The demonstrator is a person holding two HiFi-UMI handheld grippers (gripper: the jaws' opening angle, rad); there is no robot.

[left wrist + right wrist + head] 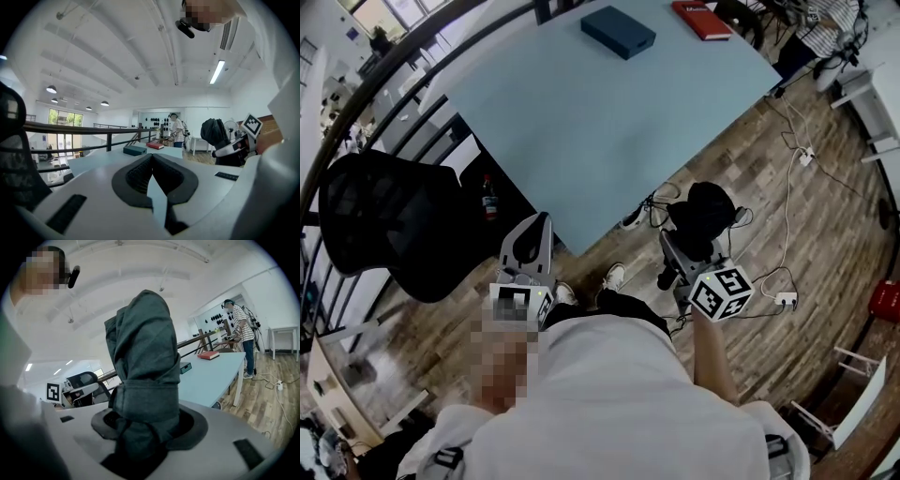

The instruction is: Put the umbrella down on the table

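A folded dark grey umbrella (143,366) stands upright between the jaws of my right gripper (140,427), which is shut on its lower part. In the head view the umbrella (703,211) shows as a dark bundle above the right gripper (680,251), off the near corner of the light blue table (609,122), over the wooden floor. My left gripper (532,234) is held near the table's near edge, its jaws shut with nothing in them. In the left gripper view its tips (151,157) meet, and the table (105,161) lies beyond.
A dark blue box (618,31) and a red book (701,19) lie at the table's far end. A black mesh chair (389,225) stands at the left. Cables and a power strip (786,299) lie on the floor at right. A person in a striped shirt (241,329) stands beyond the table.
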